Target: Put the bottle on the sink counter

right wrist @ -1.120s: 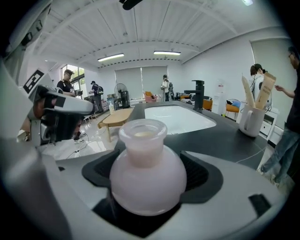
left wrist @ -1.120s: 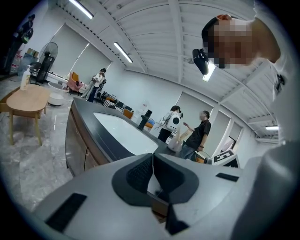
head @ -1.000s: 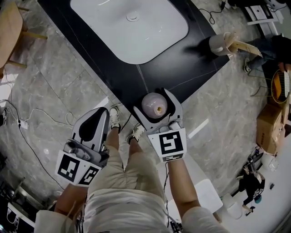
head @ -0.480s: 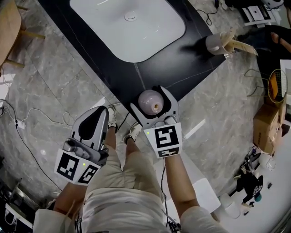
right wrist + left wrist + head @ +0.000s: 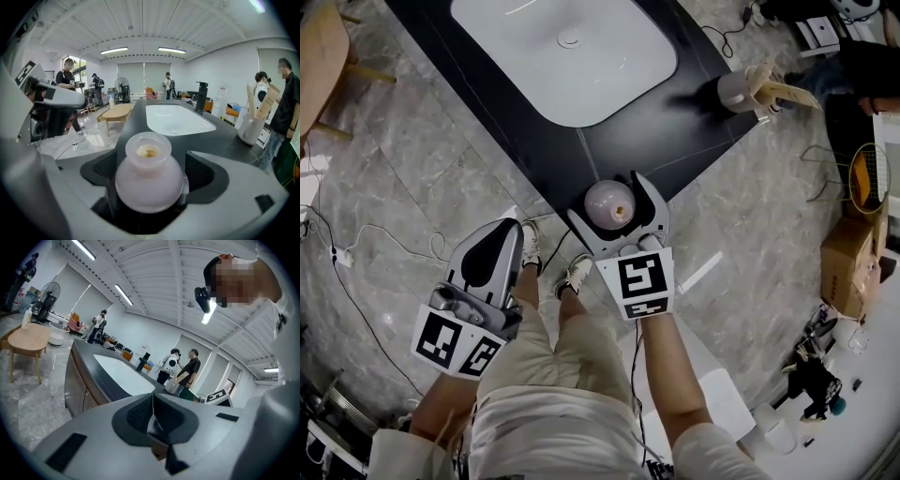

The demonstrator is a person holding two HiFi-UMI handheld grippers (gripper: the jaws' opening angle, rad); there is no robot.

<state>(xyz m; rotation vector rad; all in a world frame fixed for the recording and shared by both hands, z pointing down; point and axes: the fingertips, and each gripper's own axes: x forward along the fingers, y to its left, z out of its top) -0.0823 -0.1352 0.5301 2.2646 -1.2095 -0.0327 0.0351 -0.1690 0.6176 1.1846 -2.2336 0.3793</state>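
Pale pink, round-bellied frosted bottle (image 5: 611, 202) stands upright at the black stone sink counter's (image 5: 661, 131) near edge, directly between the nearer right gripper's (image 5: 606, 198) jaws, just opened clear of it; left gripper (image 5: 508, 229) closed, empty.

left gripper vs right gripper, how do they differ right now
The left gripper is shut and empty; the right gripper has just been opening its jaws, now wide around the pink bottle. The left gripper hangs over the floor; the right gripper reaches the sink counter edge. Both are the same grey two-jaw design.
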